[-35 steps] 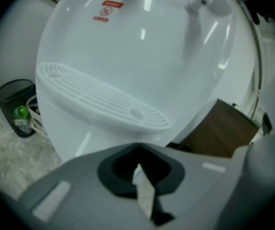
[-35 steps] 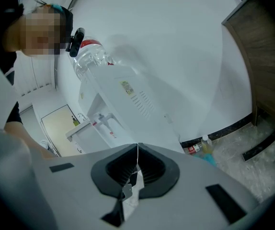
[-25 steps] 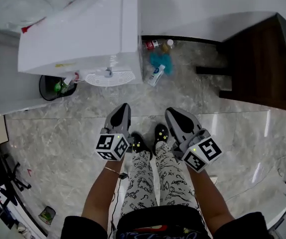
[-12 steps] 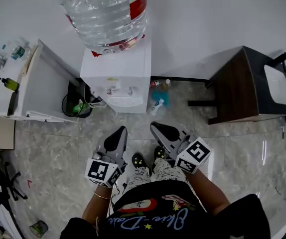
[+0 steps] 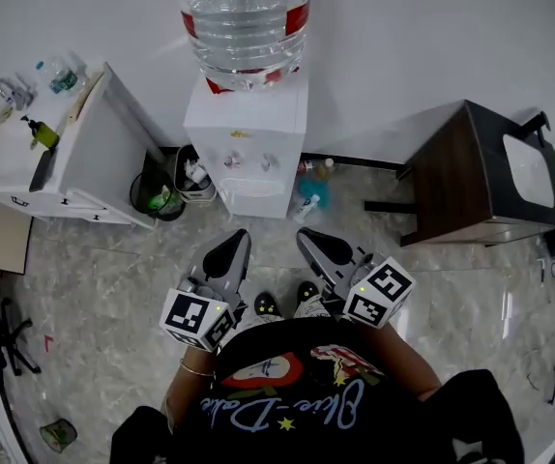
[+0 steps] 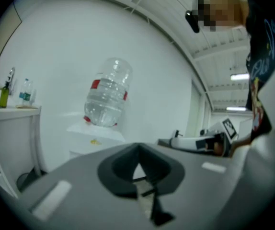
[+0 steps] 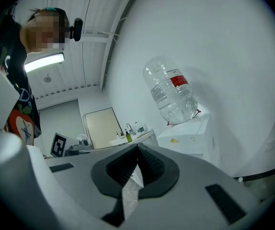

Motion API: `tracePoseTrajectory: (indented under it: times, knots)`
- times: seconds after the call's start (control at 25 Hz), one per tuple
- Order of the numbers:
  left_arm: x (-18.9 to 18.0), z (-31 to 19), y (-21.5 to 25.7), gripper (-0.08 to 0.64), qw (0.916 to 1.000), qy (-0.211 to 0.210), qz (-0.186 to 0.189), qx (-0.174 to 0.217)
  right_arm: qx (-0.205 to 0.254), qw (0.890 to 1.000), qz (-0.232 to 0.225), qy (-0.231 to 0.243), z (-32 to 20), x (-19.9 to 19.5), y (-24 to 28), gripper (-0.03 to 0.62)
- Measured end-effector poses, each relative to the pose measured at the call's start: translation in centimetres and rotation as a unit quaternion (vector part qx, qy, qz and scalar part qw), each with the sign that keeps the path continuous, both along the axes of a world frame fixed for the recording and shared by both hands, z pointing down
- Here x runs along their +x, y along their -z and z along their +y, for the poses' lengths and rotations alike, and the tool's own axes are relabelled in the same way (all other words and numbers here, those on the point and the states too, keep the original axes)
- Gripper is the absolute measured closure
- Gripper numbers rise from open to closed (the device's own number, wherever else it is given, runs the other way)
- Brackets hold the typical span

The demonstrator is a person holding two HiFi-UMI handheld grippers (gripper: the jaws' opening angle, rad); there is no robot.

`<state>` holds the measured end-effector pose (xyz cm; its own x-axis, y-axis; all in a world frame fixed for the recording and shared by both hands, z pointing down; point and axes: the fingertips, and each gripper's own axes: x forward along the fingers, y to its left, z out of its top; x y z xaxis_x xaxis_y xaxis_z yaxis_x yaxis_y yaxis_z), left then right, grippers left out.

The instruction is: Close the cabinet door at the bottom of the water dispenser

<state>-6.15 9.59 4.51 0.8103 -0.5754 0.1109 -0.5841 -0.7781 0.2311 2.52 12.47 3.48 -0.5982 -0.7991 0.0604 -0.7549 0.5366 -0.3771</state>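
The white water dispenser (image 5: 248, 148) stands against the far wall with a clear bottle (image 5: 247, 17) upside down on top. Its lower front is seen steeply from above, so I cannot make out the cabinet door. My left gripper (image 5: 231, 245) and right gripper (image 5: 311, 243) hang side by side over the floor, well short of the dispenser and touching nothing. Both are shut and hold nothing. The left gripper (image 6: 138, 150) view has the dispenser (image 6: 92, 140) and bottle (image 6: 106, 92) ahead. The right gripper (image 7: 137, 147) view has the bottle (image 7: 172, 90) to the upper right.
A white counter unit (image 5: 74, 172) stands left of the dispenser, with a black bin (image 5: 157, 196) between them. Small bottles (image 5: 311, 189) lie on the floor to its right. A dark wooden table (image 5: 461, 177) is at the right. My shoes (image 5: 268, 305) are on the marble floor.
The head view has drawn back and up from the dispenser, which now shows whole with its bottle. Both grippers sit lower in the picture, farther from it, still shut.
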Motion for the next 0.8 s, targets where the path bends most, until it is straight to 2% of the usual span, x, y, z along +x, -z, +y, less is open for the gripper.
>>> tracePoseTrajectory:
  times: [0.16,0.36,0.64,0.8]
  knots:
    - [-0.8,0.1,-0.1,0.561,1.0000,0.008,0.005,-0.002,0.004,1.000,-0.001,0.004,0.5,-0.9,0.2,0.577]
    - [-2.1,-0.2,-0.9,0.561,0.9994,0.023,-0.025,0.000,0.005,1.000,0.002,0.008,0.7,-1.4,0.3,0.577]
    - [-2.8,-0.2,-2.2,0.561,0.9991,0.026,-0.029,-0.017,-0.021,1.000,-0.004,0.006,0.7,-1.7,-0.9,0.577]
    - [-3.2,-0.4,-1.9,0.561,0.9994,0.021,-0.028,-0.008,-0.035,0.999,-0.001,0.009,0.5,-2.0,-1.4,0.577]
